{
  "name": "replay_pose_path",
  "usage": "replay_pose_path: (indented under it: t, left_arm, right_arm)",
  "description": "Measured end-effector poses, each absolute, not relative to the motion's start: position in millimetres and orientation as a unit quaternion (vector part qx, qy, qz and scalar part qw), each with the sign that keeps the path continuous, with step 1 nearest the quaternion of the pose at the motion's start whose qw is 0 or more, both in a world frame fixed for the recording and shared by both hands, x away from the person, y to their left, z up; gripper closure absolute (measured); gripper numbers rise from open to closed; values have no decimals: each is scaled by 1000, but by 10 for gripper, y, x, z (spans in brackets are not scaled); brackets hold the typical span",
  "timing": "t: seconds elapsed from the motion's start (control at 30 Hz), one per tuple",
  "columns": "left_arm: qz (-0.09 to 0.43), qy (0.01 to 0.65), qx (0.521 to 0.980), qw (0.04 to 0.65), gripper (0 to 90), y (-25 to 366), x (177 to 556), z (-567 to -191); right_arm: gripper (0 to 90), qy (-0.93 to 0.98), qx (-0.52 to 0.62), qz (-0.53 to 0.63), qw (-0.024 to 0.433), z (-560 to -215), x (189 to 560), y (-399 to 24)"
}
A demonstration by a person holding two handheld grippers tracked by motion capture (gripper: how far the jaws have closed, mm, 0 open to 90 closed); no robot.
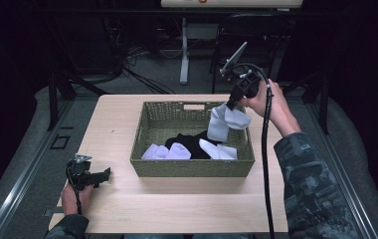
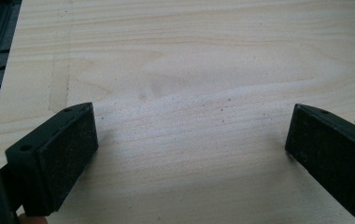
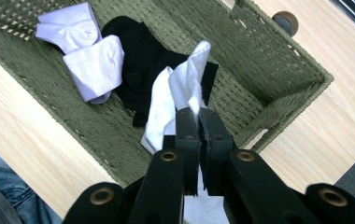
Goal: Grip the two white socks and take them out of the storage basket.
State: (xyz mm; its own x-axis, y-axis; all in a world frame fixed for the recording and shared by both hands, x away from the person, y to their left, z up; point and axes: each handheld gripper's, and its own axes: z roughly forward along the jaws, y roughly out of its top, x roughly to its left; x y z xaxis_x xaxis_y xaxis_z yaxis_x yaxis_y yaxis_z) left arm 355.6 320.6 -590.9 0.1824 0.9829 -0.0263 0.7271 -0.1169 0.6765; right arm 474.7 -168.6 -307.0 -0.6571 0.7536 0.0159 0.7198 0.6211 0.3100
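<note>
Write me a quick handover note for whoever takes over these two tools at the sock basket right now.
Right tool: shut on a white sock, held up above the right end of the wicker basket, the sock hanging free.
Left tool: open, holding nothing, low over the bare table left of the basket.
In the basket: a pale lilac pair of socks, a black sock and another white sock.
Done: one white sock picked up.
Left: set that sock down outside the basket, probably, then take the others.

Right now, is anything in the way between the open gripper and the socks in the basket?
Yes. The basket's near wall stands between the left gripper, low on the table, and the socks. It would likely have to go up over it.
</note>
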Motion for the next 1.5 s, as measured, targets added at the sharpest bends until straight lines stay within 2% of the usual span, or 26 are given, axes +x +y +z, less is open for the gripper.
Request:
replay_pose_path:
  t: [0.93, 1.5]
  left_arm:
    - [223, 599, 713, 287, 22, 3205, 3556, -5909]
    - [223, 599, 713, 287, 22, 3205, 3555, -5909]
  right_arm:
    - [873, 892, 421, 143, 83, -2393, 4720, -1785]
    - [871, 869, 459, 145, 117, -2103, 4551, -2291]
